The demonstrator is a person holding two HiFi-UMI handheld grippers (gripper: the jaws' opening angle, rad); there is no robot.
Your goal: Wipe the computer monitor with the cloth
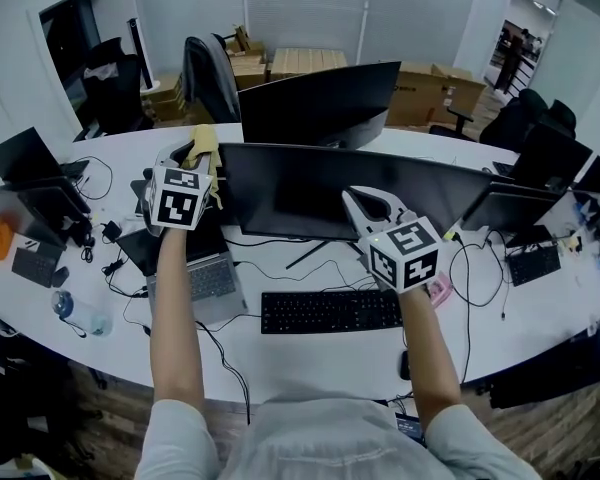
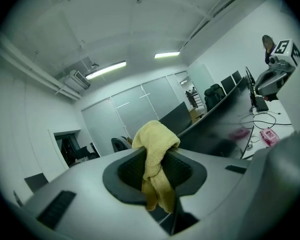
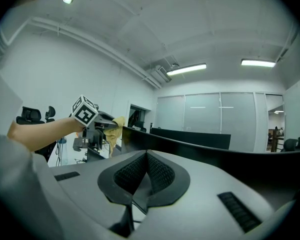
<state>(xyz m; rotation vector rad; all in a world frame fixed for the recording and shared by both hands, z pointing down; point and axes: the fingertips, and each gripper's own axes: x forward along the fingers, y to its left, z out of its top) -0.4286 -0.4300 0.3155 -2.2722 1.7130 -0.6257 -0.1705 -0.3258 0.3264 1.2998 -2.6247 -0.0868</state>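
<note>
Yellow cloth [image 2: 155, 139] is pinched between the left gripper [image 2: 156, 160] fingers, with the monitor [image 1: 300, 190] edge just right of them. Right gripper [image 3: 146, 156] fingers are pressed together with nothing between, close before the screen; a keyboard [image 1: 330, 311] lies below them.

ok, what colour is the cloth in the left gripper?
Yellow. The cloth, clamped in the left gripper, shows best in the left gripper view.

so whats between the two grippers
The dark monitor spans that stretch in the head view, from the left gripper with the cloth to the right gripper.
</note>
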